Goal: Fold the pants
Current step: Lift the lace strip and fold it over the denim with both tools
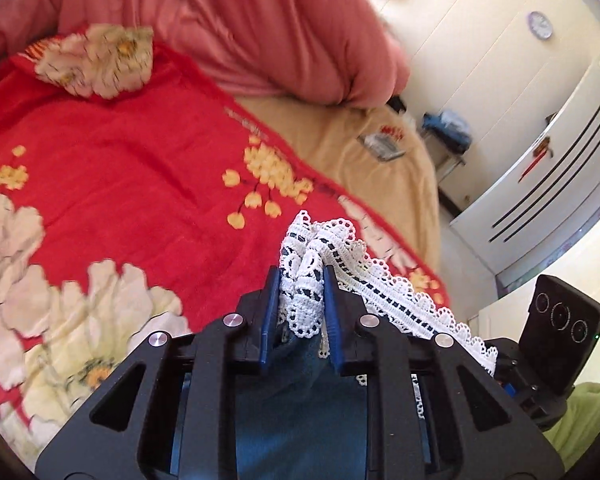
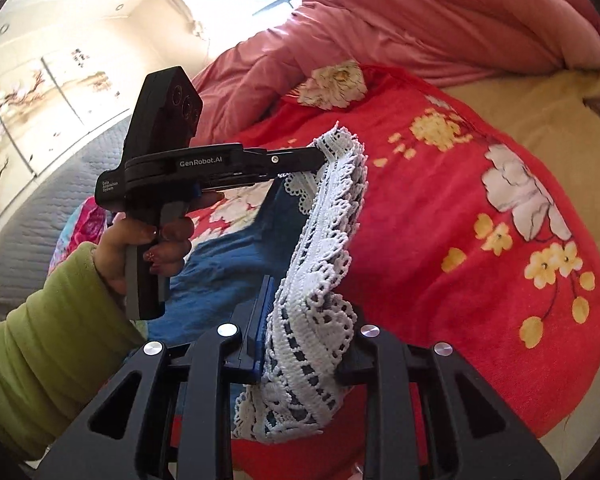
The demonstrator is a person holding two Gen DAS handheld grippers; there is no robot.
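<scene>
The pants are blue denim with a white lace hem. In the left wrist view my left gripper is shut on a bunched piece of that lace, held up above the bed. In the right wrist view my right gripper is shut on another part of the lace hem, which stretches up to the left gripper. The denim hangs below and between the two. A hand in a green sleeve holds the left gripper. The right gripper's body shows at the left wrist view's lower right.
A red floral blanket covers the bed under the pants. A pink duvet is heaped at the far side, with a small floral cloth beside it. Beige sheet and a white cabinet lie to the right. A grey quilt lies left.
</scene>
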